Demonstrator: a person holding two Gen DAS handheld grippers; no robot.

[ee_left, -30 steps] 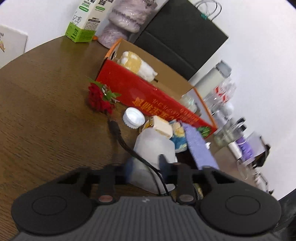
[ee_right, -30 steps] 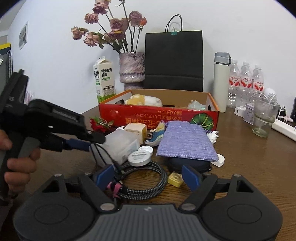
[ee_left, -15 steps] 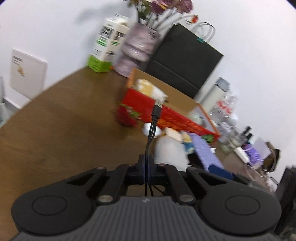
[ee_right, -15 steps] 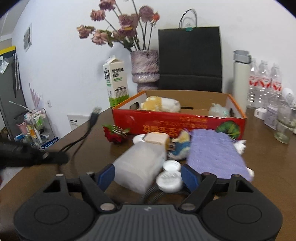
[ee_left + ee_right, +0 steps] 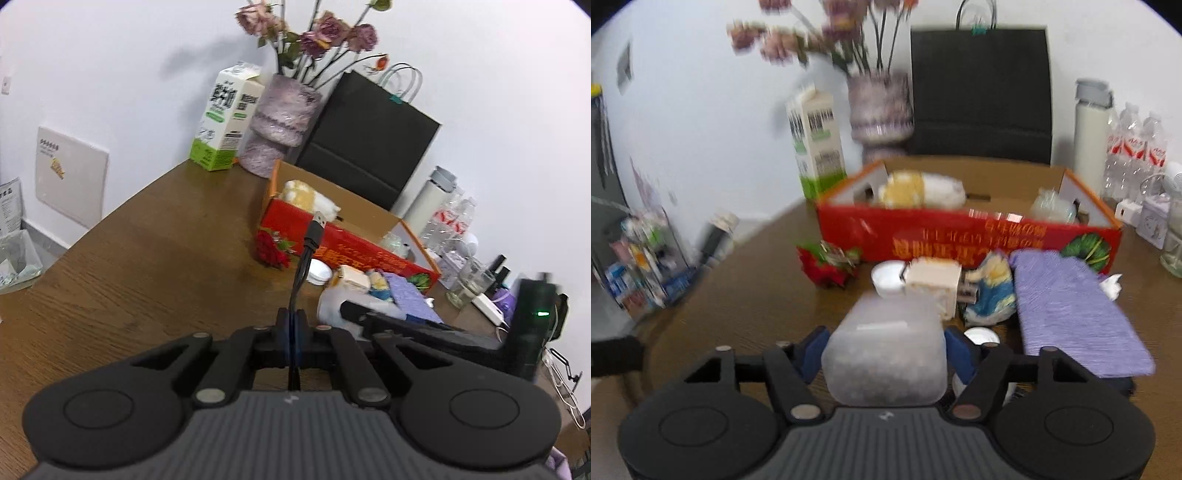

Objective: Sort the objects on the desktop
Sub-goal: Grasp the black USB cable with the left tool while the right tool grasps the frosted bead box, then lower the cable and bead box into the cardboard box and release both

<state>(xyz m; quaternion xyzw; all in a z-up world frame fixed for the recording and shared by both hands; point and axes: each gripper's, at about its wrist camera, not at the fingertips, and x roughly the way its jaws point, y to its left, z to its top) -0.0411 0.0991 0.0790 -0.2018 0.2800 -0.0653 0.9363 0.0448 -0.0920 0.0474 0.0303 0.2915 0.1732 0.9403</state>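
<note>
A black USB cable (image 5: 308,251) stands up out of my left gripper (image 5: 293,323), which is shut on it, its plug (image 5: 320,220) in the air before the red cardboard box (image 5: 343,247). My right gripper (image 5: 886,343) straddles a translucent white plastic box (image 5: 886,354) lying on the table. Its jaws are closing, and the blue pads (image 5: 817,350) meet the box's two sides. In the left wrist view the right gripper (image 5: 354,310) reaches in from the right onto that box (image 5: 332,302).
Behind the translucent box lie a white charger cube (image 5: 934,282), a white cap (image 5: 886,277), a red flower (image 5: 823,266), a blue-yellow figure (image 5: 991,291) and a purple pouch (image 5: 1071,314). A milk carton (image 5: 816,144), vase (image 5: 881,110), black bag (image 5: 979,92), thermos (image 5: 1091,129) and bottles (image 5: 1137,147) line the back.
My left gripper closed on the cable and lifted it, so the plug now stands upright. The right gripper moved forward to the translucent box and its jaws narrowed around it.
</note>
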